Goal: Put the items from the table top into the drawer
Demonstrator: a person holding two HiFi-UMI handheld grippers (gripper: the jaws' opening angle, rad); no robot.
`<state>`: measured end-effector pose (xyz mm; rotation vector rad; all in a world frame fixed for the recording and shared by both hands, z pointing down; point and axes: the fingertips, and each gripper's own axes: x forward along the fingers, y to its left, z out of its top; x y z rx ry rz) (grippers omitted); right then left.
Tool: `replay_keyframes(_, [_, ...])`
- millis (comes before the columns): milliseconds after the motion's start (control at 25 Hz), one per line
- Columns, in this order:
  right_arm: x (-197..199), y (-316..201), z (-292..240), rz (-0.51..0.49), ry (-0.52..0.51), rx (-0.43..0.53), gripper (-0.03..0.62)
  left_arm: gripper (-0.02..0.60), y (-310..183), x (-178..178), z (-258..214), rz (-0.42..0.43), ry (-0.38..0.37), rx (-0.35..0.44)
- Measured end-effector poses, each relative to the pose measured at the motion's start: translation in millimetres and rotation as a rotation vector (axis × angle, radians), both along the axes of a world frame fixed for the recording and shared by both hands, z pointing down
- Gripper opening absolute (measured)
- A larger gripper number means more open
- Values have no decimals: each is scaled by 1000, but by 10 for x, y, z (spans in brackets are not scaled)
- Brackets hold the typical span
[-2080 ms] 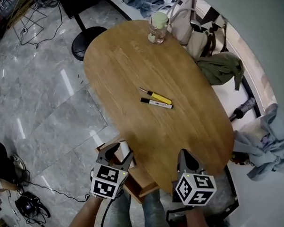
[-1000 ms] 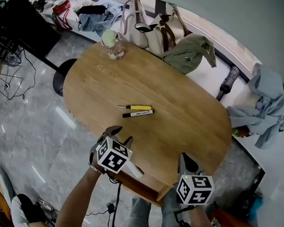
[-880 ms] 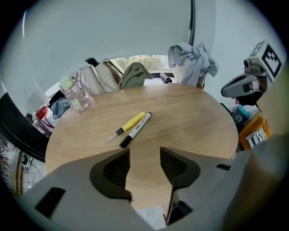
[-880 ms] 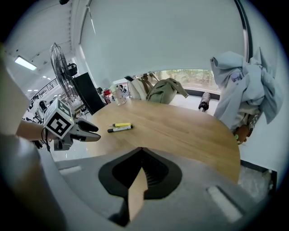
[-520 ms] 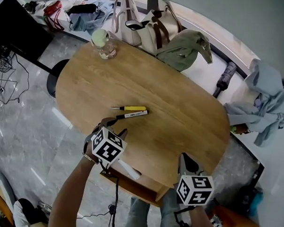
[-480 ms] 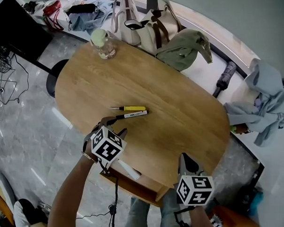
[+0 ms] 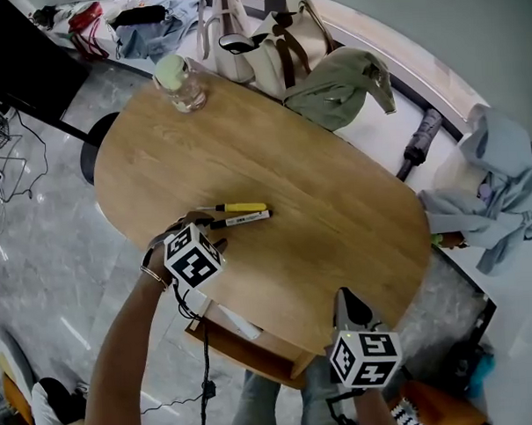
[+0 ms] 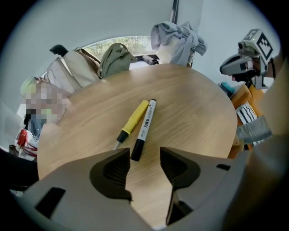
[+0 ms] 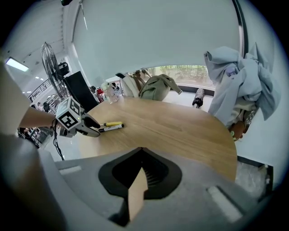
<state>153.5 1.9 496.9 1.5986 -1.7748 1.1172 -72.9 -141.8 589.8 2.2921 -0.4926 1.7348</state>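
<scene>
A yellow-handled screwdriver (image 7: 235,208) and a black-and-white marker (image 7: 242,219) lie side by side near the middle of the oval wooden table (image 7: 336,204). My left gripper (image 7: 210,231) hovers low over the table just left of them. Its jaws stand open, with the marker's black cap (image 8: 137,151) just ahead of the gap and the screwdriver (image 8: 133,121) beside it. My right gripper (image 7: 347,302) is at the table's near edge, shut and empty. Under that edge a wooden drawer (image 7: 254,350) stands open with a white thing (image 7: 240,321) lying inside.
A glass jar with a green lid (image 7: 179,81) stands at the table's far left end. Bags (image 7: 267,40) and a green jacket (image 7: 339,81) lie behind the table, grey-blue clothing (image 7: 502,179) to the right. Cables trail across the marble floor (image 7: 39,261).
My left gripper has risen from beside the drawer and moved forward over the table up to the marker's end. The right gripper has stayed at the near edge.
</scene>
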Motion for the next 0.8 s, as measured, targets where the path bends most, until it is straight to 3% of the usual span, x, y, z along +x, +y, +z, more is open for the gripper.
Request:
replay_keyframes(480, [-70,-65,50,-49,-17,-8,5,197,-33,112,110,131,-42,-81])
replay_keyframes(800, [-31,-65,61,-48,-15,-7,5,76,-80,103,162,147,-68,-14])
